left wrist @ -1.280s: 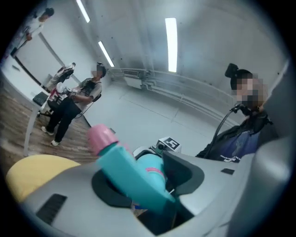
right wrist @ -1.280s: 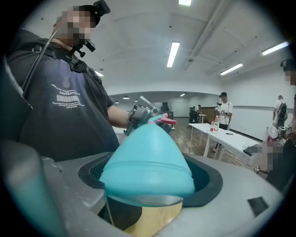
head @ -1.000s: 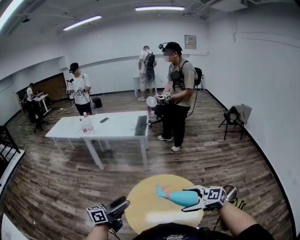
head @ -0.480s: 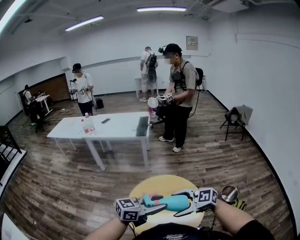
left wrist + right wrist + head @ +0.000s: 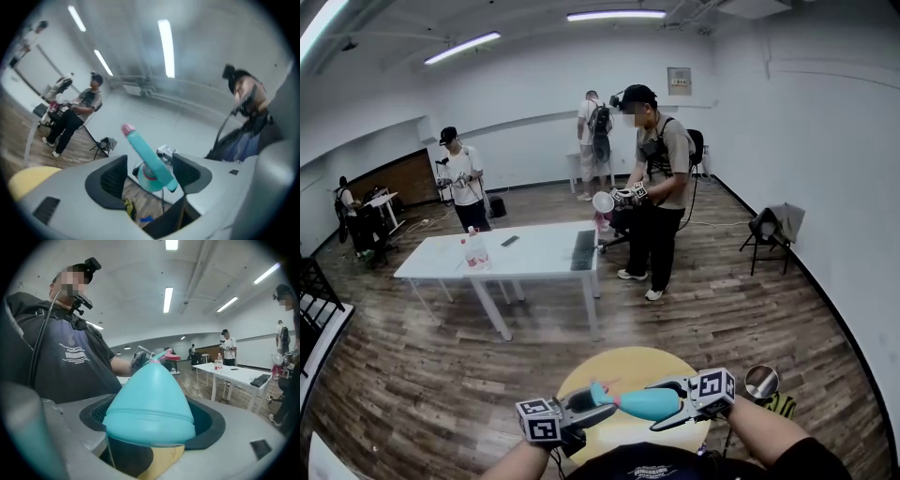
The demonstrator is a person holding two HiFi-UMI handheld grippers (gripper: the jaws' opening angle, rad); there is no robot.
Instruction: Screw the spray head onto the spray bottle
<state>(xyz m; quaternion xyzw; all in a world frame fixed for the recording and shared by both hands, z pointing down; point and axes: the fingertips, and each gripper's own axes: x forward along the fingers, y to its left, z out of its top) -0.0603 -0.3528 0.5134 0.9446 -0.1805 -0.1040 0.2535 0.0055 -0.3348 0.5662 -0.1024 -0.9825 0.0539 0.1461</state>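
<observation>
right hand-held gripper [image 5: 662, 404] was clamped on the wide base end of the teal bottle [image 5: 649, 404], jaws spread wide round it, both pads pressed to its sides. bottle lay about level, neck pointing left, held in the air over the near edge of the round yellow table [image 5: 628, 364], not touching it. spray head [image 5: 600, 392], teal w/ a pink tip, sat on the bottle's neck at the left end; couldn't tell how far it was screwed on. in the right gripper view the bottle [image 5: 150, 404] filled the gap btwn the jaws and narrowed away to the spray head [image 5: 165, 354] at the far end.

left hand-held gripper [image 5: 596, 408] was at that same end, pointing right toward the other gripper. its jaws had just been opening. in the left gripper view the spray head [image 5: 149, 157] stood btwn them, slanted, pink tip up and to the left. left pad was clear of it; the head's low end was at or just beside the right pad, couldn't tell if touching. so no grip there, jaws apart.

beyond the round table, a long white table [image 5: 539, 255] carried a keyboard [image 5: 582, 251] at its right end and a water bottle [image 5: 472, 249] near its left end. a person [image 5: 661, 155] stood at its right end.
</observation>
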